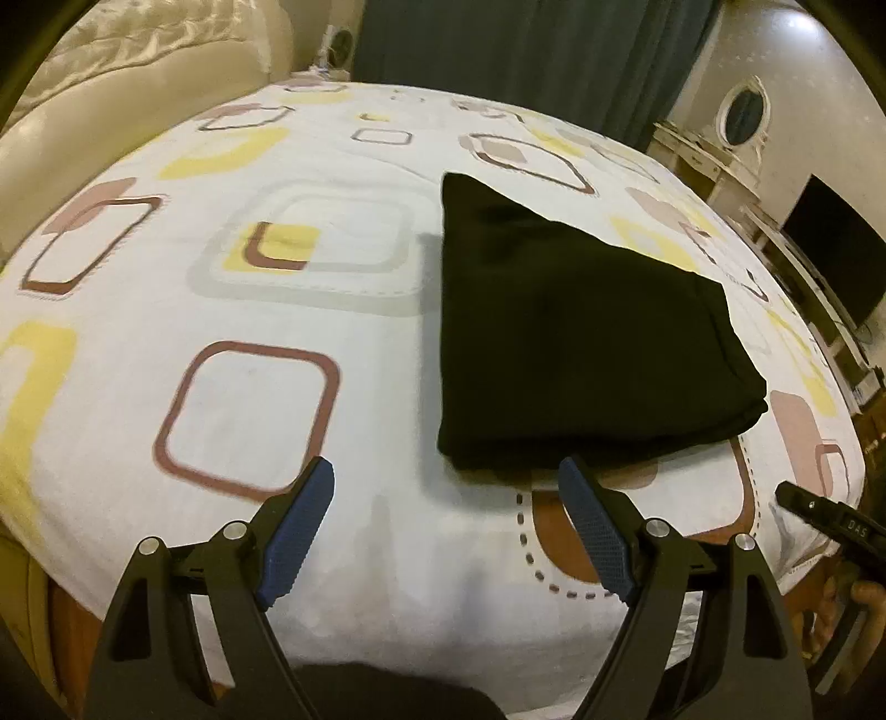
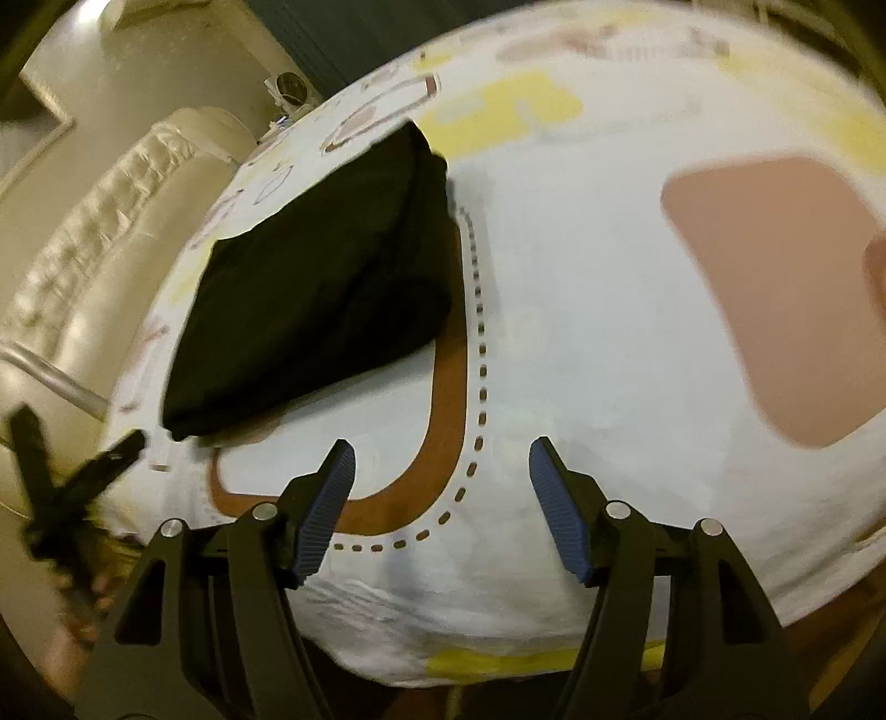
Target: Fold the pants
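- Pants (image 1: 581, 343), black and folded into a flat bundle, lay on the bed sheet (image 1: 332, 387).
- We saw the sheet was white with yellow, pink and brown rounded squares on it.
- From the left wrist view, we saw the pants a bit to the right of the middle, with their near edge just past our left gripper (image 1: 446, 487).
- Our left gripper stood wide apart, and nothing was between its blue pads (image 1: 299, 531). It was let go and touched no cloth.
- From the right wrist view, we saw the pants on the left side, farther away than our right gripper (image 2: 443, 471).
- Our right gripper was spread apart too, with only bare sheet showing between its pads (image 2: 559, 515). It held nothing.
- We saw the tip of the right gripper at the far right edge of the left wrist view, near the side of the bed.
- We saw a cream padded headboard (image 1: 111, 111) on the far left and a dark curtain (image 1: 526, 50) far behind the bed.
- We saw a dark screen (image 1: 830, 243) and a white mirror table (image 1: 736, 133) on the far right.
- The right wrist view was blurry, so we could not tell small things there.
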Tool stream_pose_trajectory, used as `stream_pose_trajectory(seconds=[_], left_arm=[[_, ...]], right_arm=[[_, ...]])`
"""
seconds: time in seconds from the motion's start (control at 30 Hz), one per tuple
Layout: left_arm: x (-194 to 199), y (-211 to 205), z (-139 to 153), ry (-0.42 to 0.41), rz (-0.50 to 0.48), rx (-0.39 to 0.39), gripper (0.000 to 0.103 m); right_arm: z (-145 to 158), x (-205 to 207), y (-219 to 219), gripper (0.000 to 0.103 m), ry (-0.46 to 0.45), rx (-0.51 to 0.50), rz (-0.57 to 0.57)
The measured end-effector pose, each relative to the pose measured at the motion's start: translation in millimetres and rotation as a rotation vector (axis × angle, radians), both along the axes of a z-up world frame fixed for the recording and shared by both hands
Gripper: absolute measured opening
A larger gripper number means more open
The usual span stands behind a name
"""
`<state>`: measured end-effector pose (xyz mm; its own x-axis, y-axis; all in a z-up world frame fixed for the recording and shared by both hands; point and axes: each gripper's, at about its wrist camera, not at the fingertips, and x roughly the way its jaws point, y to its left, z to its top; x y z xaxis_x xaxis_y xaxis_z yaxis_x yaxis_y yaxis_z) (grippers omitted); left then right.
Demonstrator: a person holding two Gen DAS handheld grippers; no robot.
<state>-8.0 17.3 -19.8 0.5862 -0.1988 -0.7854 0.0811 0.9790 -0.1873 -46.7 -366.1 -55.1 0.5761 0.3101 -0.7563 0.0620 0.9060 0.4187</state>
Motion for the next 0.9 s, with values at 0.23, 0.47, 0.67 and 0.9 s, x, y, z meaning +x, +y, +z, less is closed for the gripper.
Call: stream_pose_trajectory(seconds=[0.23, 0.47, 0.67, 0.9], left_arm=[[-23, 13, 8, -0.082, 0.026, -0.078, 0.082], [-20, 9, 1, -0.079, 0.062, 0.018, 0.082], [-23, 0, 0, -0.095, 0.047, 0.093, 0.082], [-23, -3, 0, -0.089, 0.047, 0.106, 0.082]], right_arm=[[26, -10, 28, 0.071, -0.143, -0.147, 0.006], [19, -12, 34, 0.071, -0.142, -0.179, 0.018], [15, -14, 32, 0.071, -0.134, -0.189, 0.018], [17, -14, 31, 0.072, -0.140, -0.189, 0.016]])
